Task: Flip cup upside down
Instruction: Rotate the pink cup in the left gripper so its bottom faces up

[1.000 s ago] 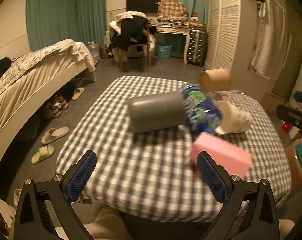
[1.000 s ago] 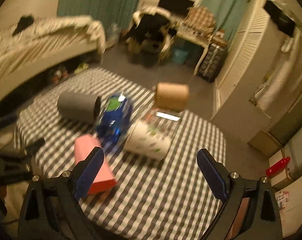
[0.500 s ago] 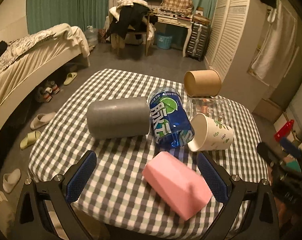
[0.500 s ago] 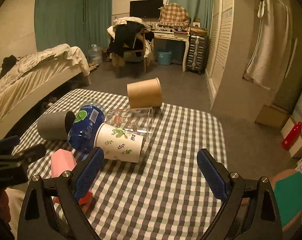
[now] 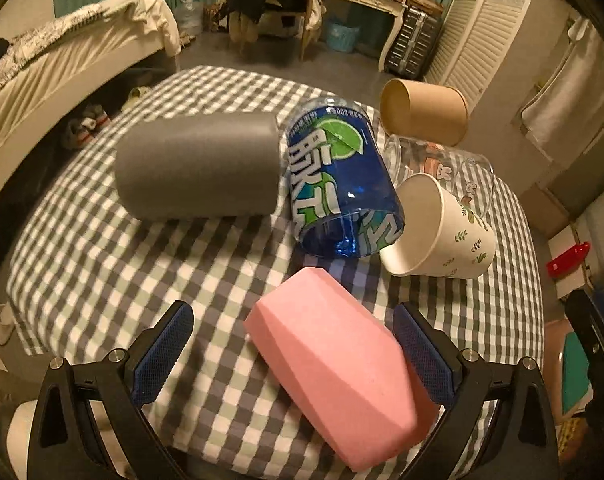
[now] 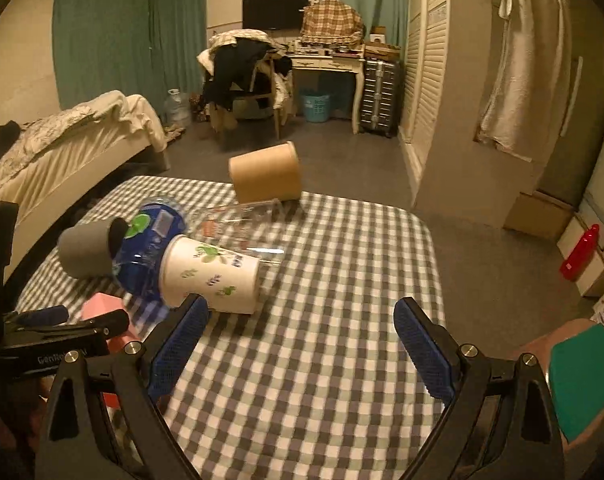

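Several cups lie on their sides on a checked table (image 5: 101, 264): a grey cup (image 5: 197, 168), a blue printed cup (image 5: 338, 176), a white leaf-print paper cup (image 5: 438, 232), a clear glass (image 5: 442, 160), a brown paper cup (image 5: 426, 110) and a pink faceted cup (image 5: 338, 364). My left gripper (image 5: 289, 352) is open, with the pink cup between its fingers, not gripped. My right gripper (image 6: 297, 344) is open and empty above the table (image 6: 342, 280), right of the white cup (image 6: 209, 272). The left gripper (image 6: 61, 328) shows at the left of the right wrist view.
A bed (image 6: 61, 136) stands to the left, with shoes on the floor (image 5: 85, 128) beside it. A chair piled with clothes (image 6: 241, 68), a desk (image 6: 330, 64) and a suitcase (image 6: 382, 96) stand at the back. Louvred doors (image 6: 422, 80) are to the right.
My left gripper has moved forward and lower, so the pink cup now lies between its fingers. My right gripper has dropped lower and closer to the table.
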`<state>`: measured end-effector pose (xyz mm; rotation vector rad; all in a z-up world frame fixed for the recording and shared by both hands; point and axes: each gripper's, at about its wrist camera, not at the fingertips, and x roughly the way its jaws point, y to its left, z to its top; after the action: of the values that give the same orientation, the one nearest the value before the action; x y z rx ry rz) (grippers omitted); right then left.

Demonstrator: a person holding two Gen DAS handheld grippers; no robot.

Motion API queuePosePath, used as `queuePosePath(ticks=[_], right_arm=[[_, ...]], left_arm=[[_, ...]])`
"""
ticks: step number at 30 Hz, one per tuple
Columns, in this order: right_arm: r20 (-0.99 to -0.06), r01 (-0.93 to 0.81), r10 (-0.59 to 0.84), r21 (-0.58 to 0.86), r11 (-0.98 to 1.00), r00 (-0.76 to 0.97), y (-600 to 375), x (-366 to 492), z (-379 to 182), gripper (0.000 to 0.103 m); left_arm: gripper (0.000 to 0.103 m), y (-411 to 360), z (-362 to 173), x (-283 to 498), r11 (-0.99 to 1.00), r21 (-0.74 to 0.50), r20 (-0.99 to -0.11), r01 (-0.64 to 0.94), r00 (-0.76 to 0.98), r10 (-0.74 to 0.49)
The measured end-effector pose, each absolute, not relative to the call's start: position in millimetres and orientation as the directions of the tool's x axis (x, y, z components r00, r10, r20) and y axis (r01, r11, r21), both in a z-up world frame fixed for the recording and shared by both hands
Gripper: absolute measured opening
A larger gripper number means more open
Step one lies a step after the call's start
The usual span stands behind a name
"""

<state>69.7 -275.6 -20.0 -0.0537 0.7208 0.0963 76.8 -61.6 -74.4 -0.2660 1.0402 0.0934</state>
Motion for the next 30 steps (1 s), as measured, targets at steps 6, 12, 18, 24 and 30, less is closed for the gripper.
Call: queuePosePath(ticks=[6,12,18,24,30], right_arm=[[-0.660,-0.098,0.071,-0.003,0.995,0.748,-281.3,68.0,-19.1,0.094],[-0.657,-0.092,0.076,0.010,0.996,0.750,-282.6,68.0,-17.1,0.094],[-0.643,-0.102,0.090,0.019,0.995,0.760,-281.9,64.5,-13.6,0.094],[-0.644,-0.085,0.078,0.020,0.996,0.761,-286.7,64.5,-13.7,0.094],[-0.642,-0.084,0.079,0.022,0.996,0.763,-288.7,63.8,-12.4,0.094]], left_arm=[[0.081,-61.3,-79.6,81.5,0.948,-0.272,-0.868,-0.162,0.466,-0.170],[0.078,-71.7,-77.8,78.6,0.961,-0.254,-0.881,-0.109,0.436,-0.183],[0.062,-80.9,-72.0,72.4,0.963,-0.259,-0.877,-0.070,0.434,-0.204],[0.069,-82.7,-75.5,80.2,0.966,-0.248,-0.897,-0.073,0.393,-0.201],[0.080,-87.6,-86.9,90.5,0.981,-0.188,-0.935,-0.055,0.315,-0.162]])
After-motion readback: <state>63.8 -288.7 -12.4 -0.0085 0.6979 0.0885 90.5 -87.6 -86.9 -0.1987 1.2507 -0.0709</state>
